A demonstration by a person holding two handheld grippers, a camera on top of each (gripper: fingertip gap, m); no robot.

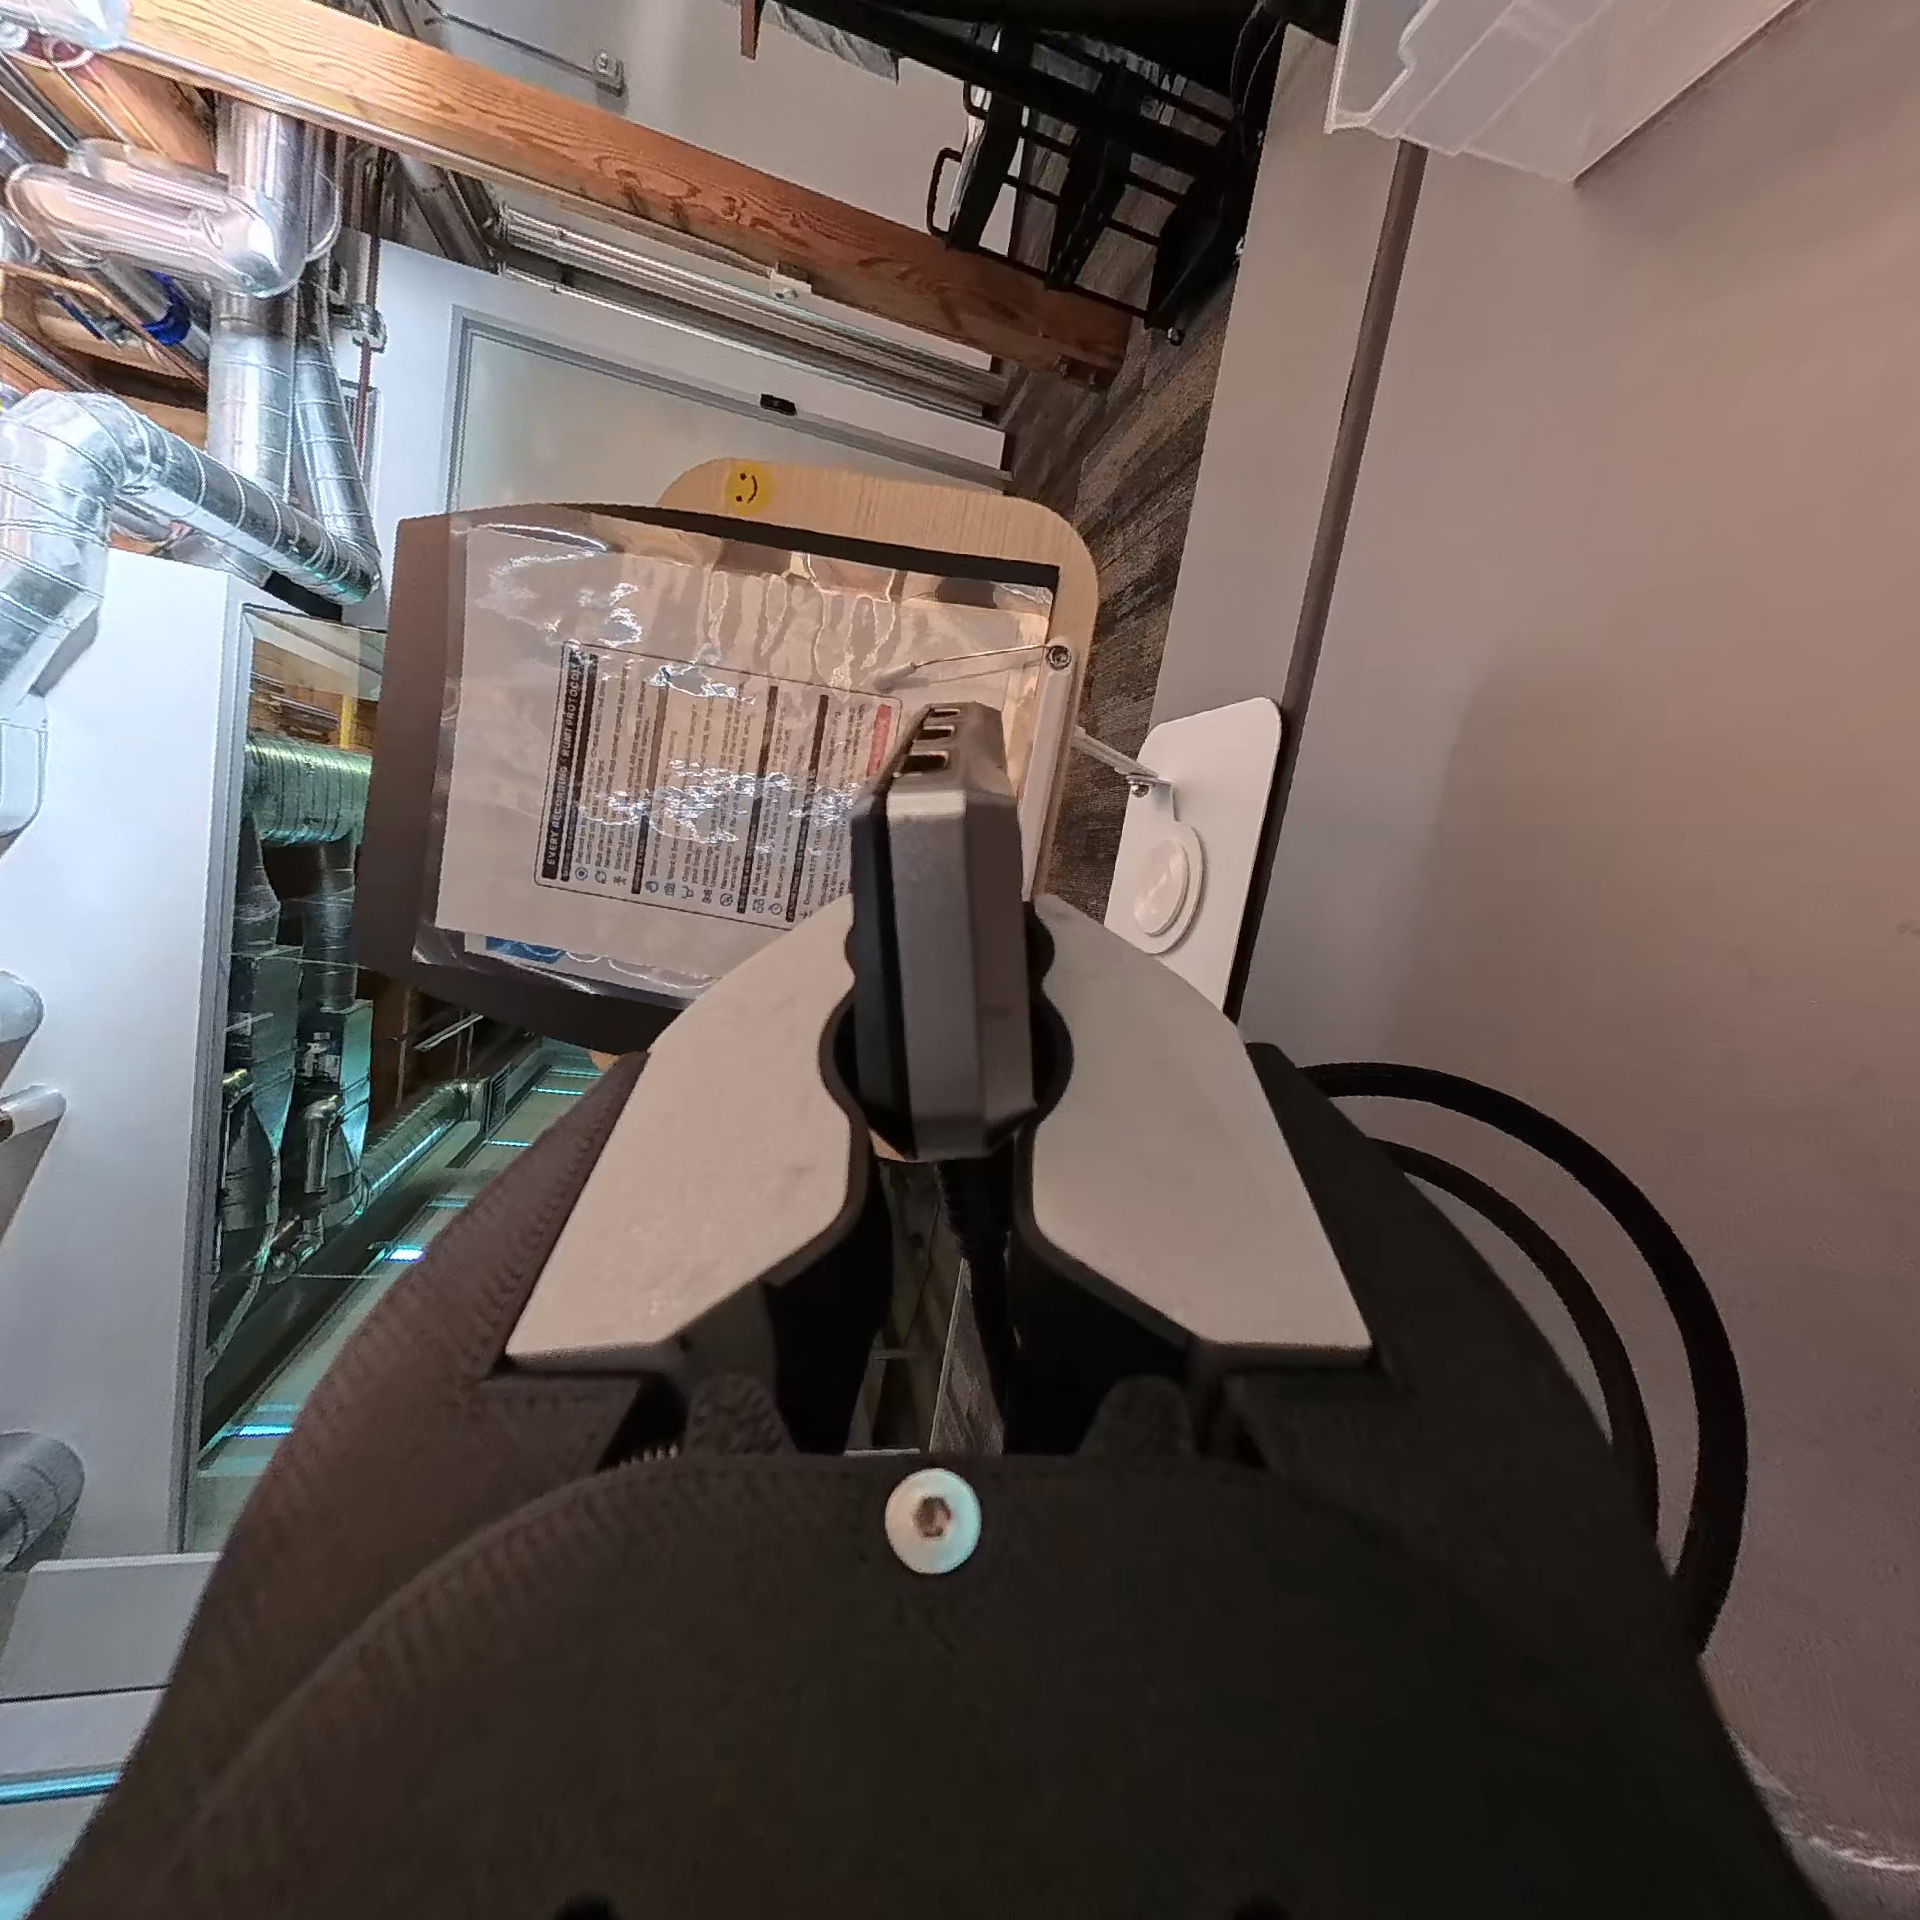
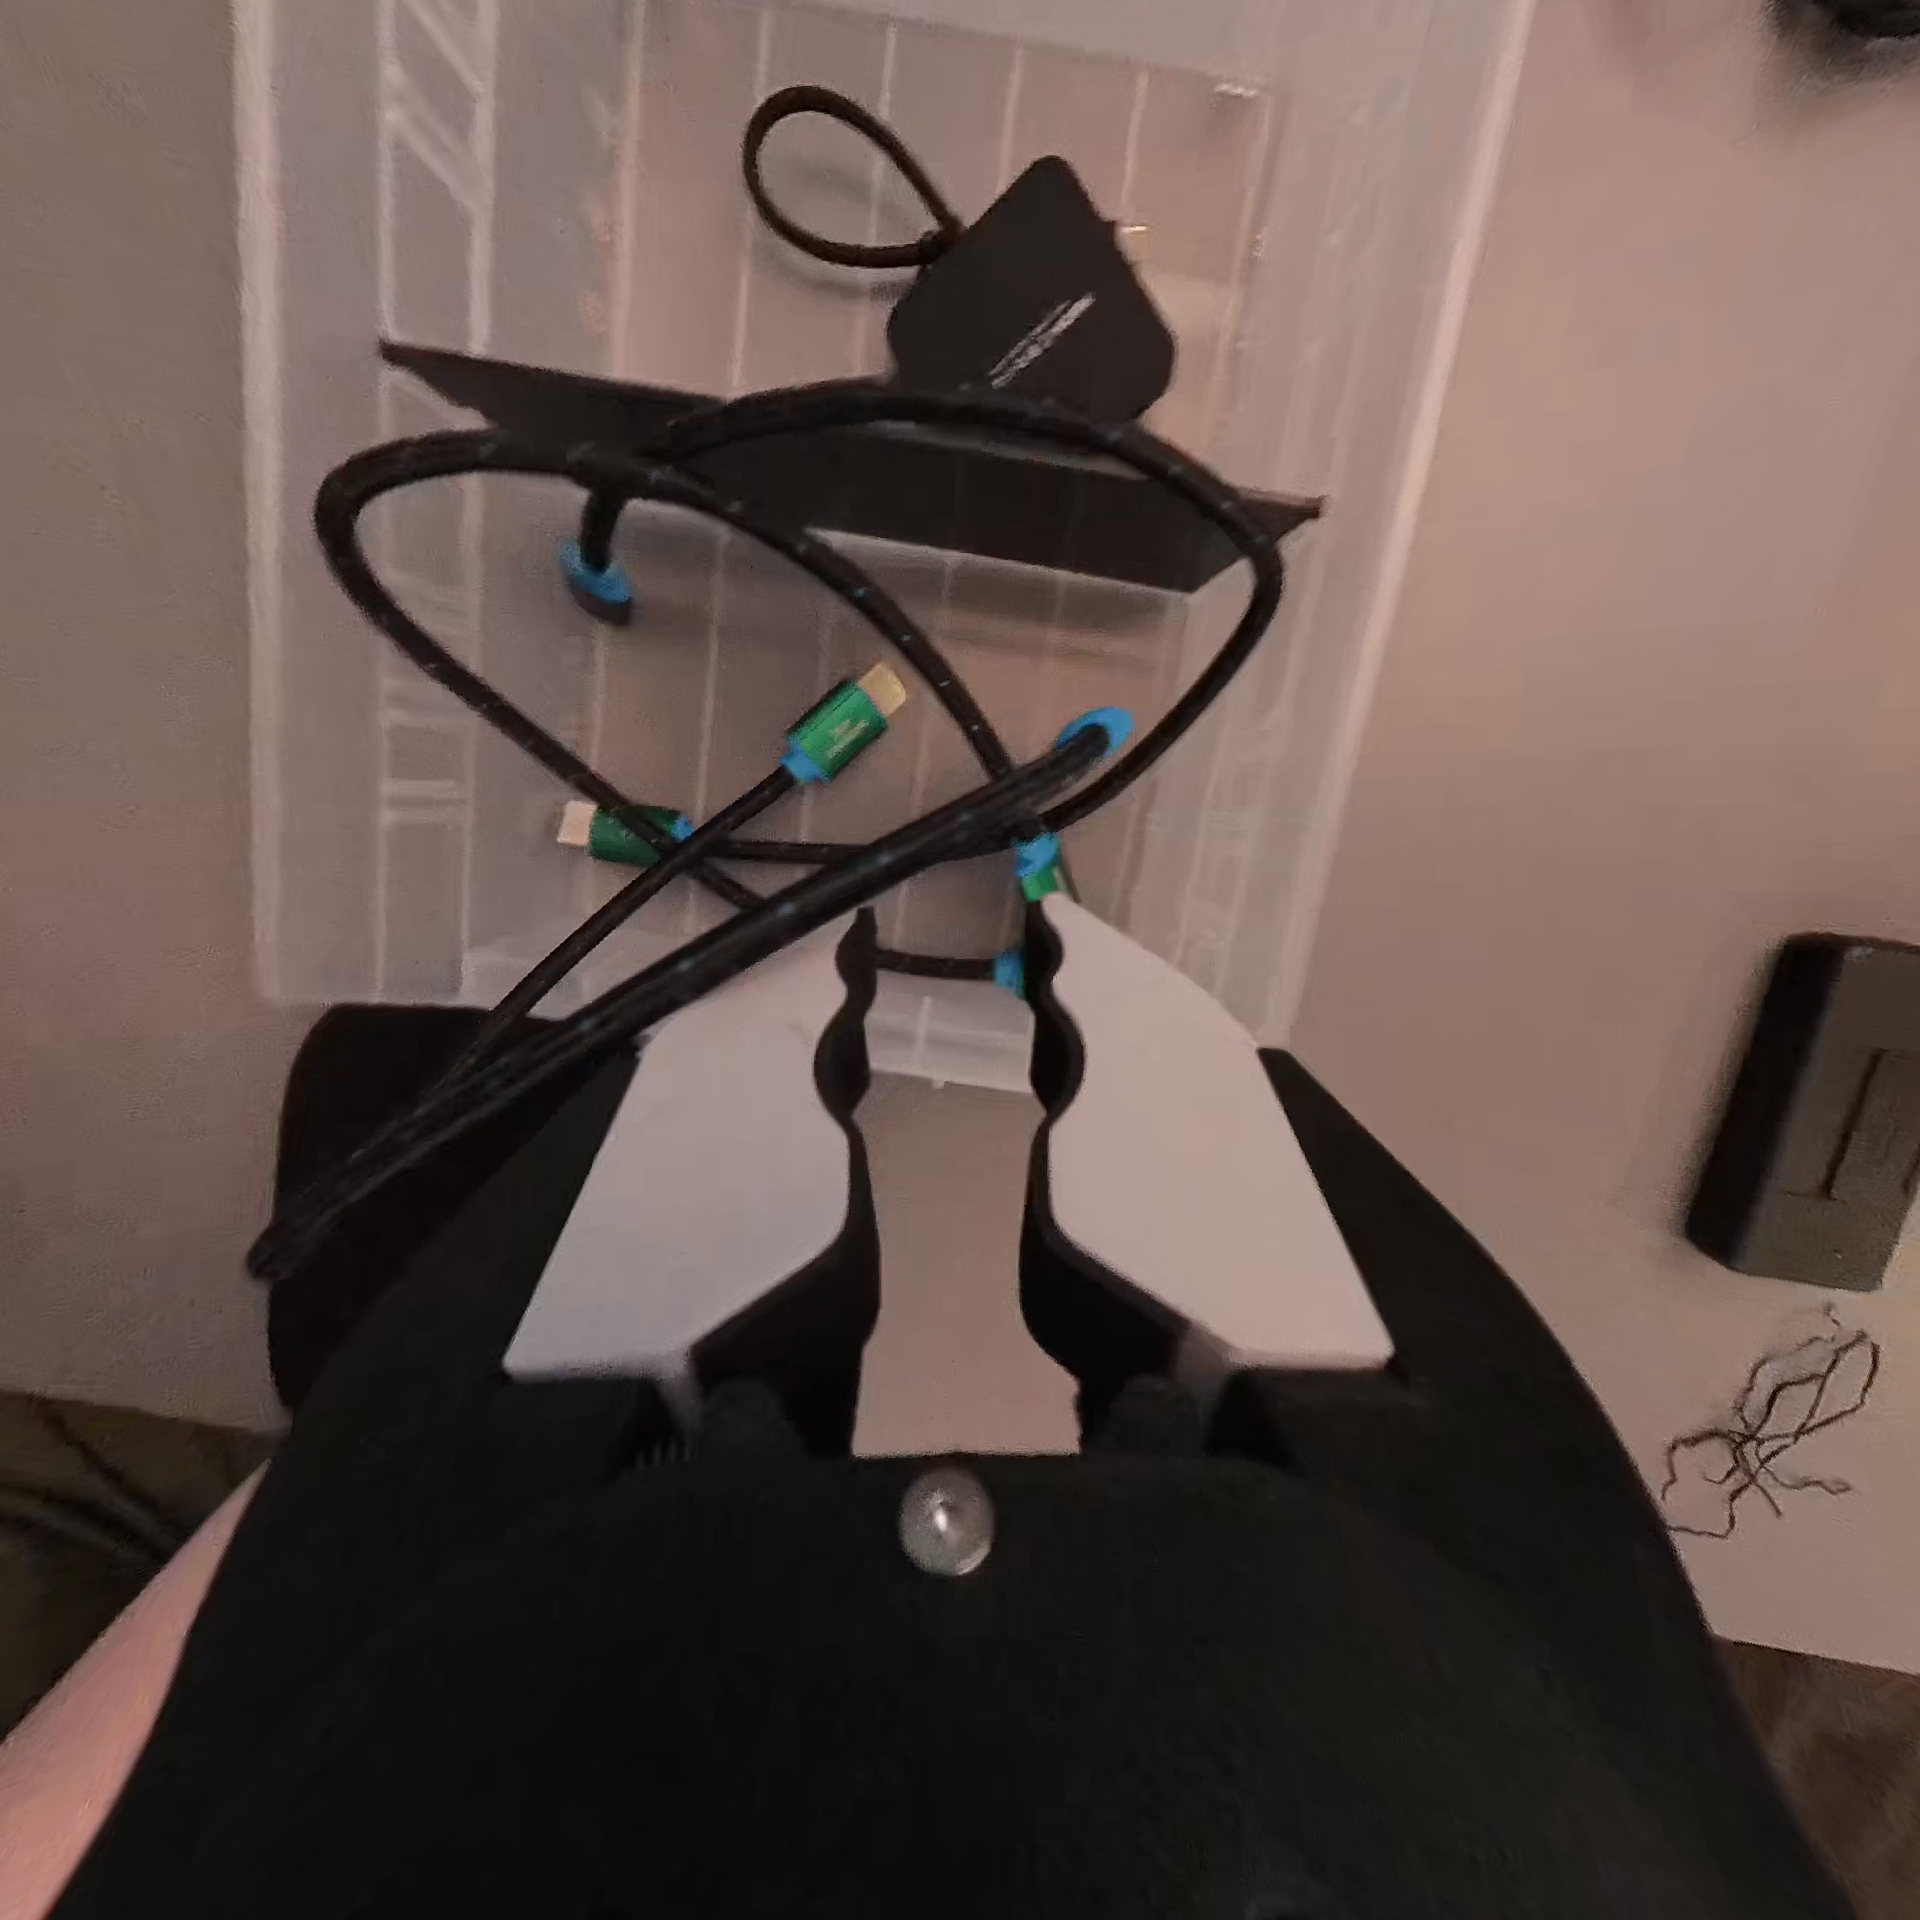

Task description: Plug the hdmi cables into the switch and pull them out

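In the left wrist view my left gripper [image 1: 940, 997] is shut on the dark grey hdmi switch [image 1: 925, 883], held edge-on in the air. A row of its ports [image 1: 930, 738] shows at the far end, and its black cord [image 1: 977, 1226] runs back between the fingers. In the right wrist view my right gripper [image 2: 948, 925] is open and empty above a tangle of black braided hdmi cables [image 2: 727, 883]. Green plugs with blue collars lie there: one [image 2: 842, 732] in the middle, one [image 2: 613, 831] to the left, and one [image 2: 1039, 878] right at my right fingertip.
The cables lie on a clear plastic bin [image 2: 727, 208] on a pale table [image 2: 1662, 623]. A black wedge-shaped piece [image 2: 1029, 301] with a looped cord sits at its far side. A dark box [image 2: 1829, 1122] and loose threads [image 2: 1766, 1444] lie to the right. A laminated sheet [image 1: 727, 727] stands ahead of the left gripper.
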